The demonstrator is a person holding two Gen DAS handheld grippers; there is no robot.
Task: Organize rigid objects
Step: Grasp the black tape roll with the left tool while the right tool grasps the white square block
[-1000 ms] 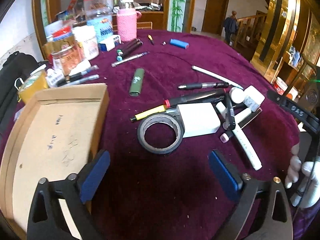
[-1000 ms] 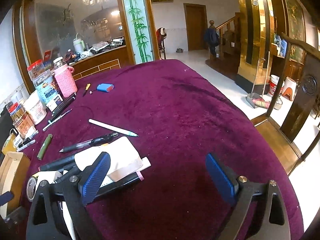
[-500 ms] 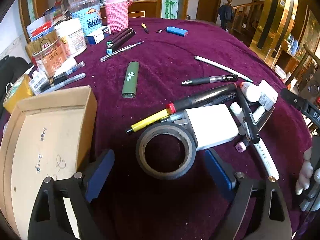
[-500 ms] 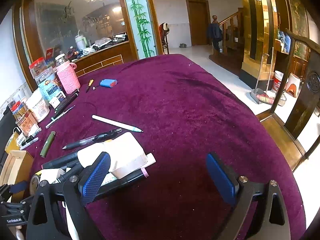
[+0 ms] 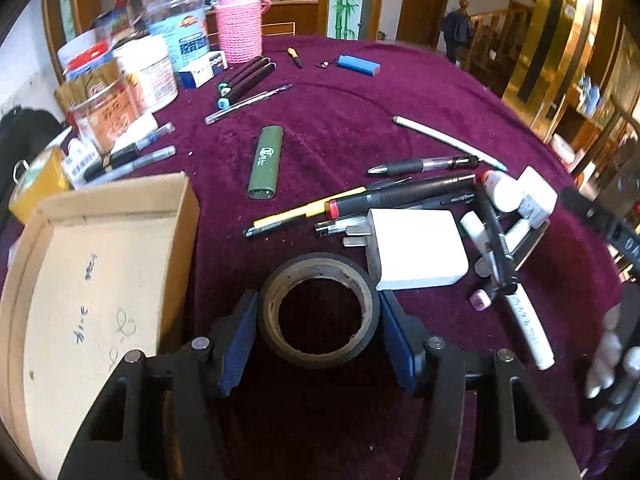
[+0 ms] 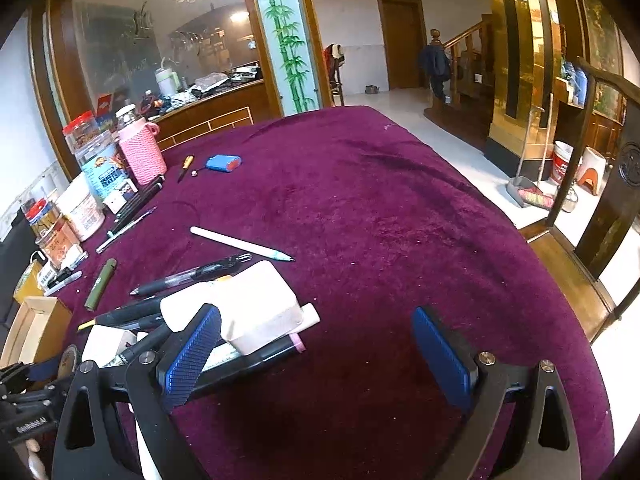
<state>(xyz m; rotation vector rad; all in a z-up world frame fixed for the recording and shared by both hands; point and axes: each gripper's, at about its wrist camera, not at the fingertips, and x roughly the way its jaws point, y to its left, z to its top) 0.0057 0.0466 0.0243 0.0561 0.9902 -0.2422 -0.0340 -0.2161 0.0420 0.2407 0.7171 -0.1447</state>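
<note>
A black tape roll [image 5: 320, 359] lies flat on the purple cloth. My left gripper [image 5: 319, 330] straddles it, its jaws closing, and both blue pads touch the roll's outer sides. An open cardboard box [image 5: 100, 280] sits just left of it. A white charger block [image 5: 416, 248] lies against the roll's far right, among a heap of pens and markers [image 5: 400, 196]. My right gripper [image 6: 316, 354] hovers open over bare cloth, with nothing between its fingers. Its left finger stands in front of a white block [image 6: 244, 304] and a black marker.
Jars [image 5: 160, 68] and a pink-sleeved bottle [image 5: 240, 28] crowd the far left. A green lighter [image 5: 266, 162], a white pencil [image 5: 444, 140] and a blue lighter [image 5: 358, 66] lie scattered further out. The table edge [image 6: 568, 288] drops to the floor on the right.
My left gripper came forward over the tape roll and its jaws narrowed from wide open onto the roll's sides. The right gripper stayed in place, open.
</note>
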